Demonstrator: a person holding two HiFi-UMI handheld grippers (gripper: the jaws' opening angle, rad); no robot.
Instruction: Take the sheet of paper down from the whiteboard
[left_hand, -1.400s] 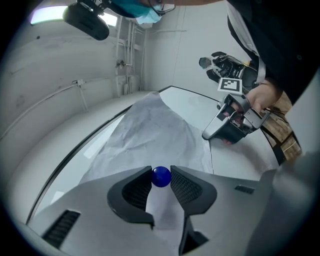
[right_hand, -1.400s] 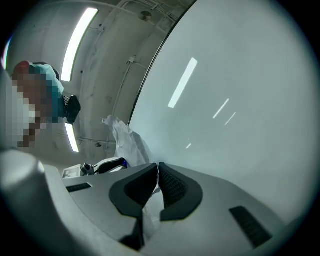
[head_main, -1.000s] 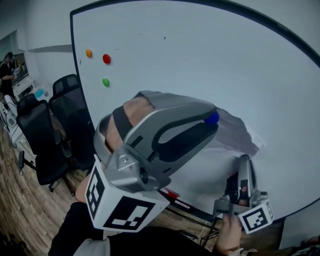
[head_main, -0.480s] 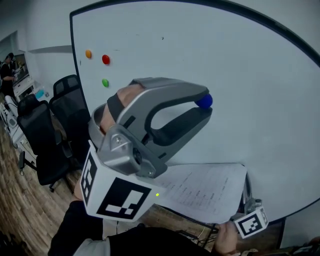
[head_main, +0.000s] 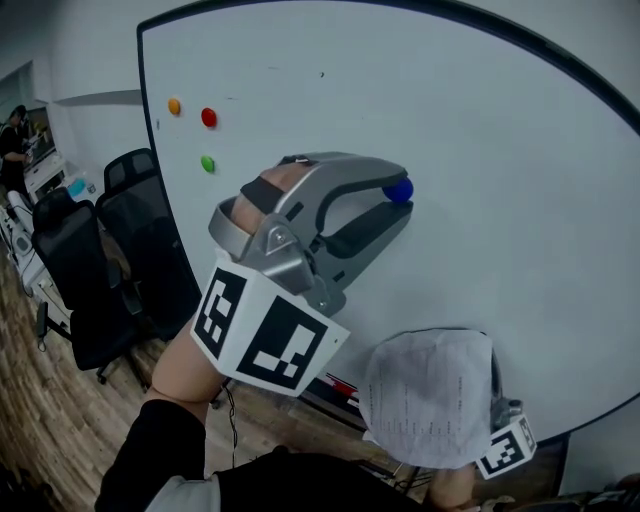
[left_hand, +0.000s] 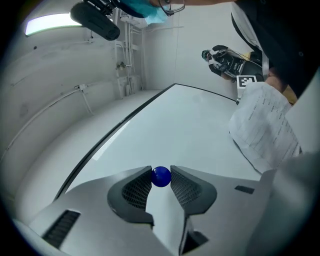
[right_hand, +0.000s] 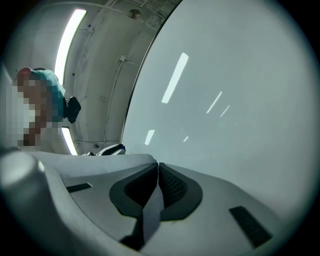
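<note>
The sheet of paper (head_main: 428, 395) is off the whiteboard (head_main: 450, 140) and hangs curled at the lower right. My right gripper (head_main: 497, 385) is shut on its edge and is mostly hidden behind it, with only its marker cube showing. In the right gripper view the jaws (right_hand: 158, 167) are pressed together with the thin sheet (right_hand: 150, 210) between them. My left gripper (head_main: 397, 192) is held up close to the board, shut on a round blue magnet (left_hand: 161, 176). The left gripper view also shows the paper (left_hand: 265, 125) and the right gripper (left_hand: 227, 59) beyond it.
Orange (head_main: 174, 106), red (head_main: 208, 117) and green (head_main: 207, 163) magnets stick to the board's upper left. A tray with markers (head_main: 340, 386) runs along its lower edge. Black office chairs (head_main: 95, 250) stand at the left on a wooden floor, and a person (head_main: 14, 135) is far off at the left.
The paper has come away from the board and dropped to hang from the right gripper. The left gripper, with the blue magnet, has moved up and away from the camera.
</note>
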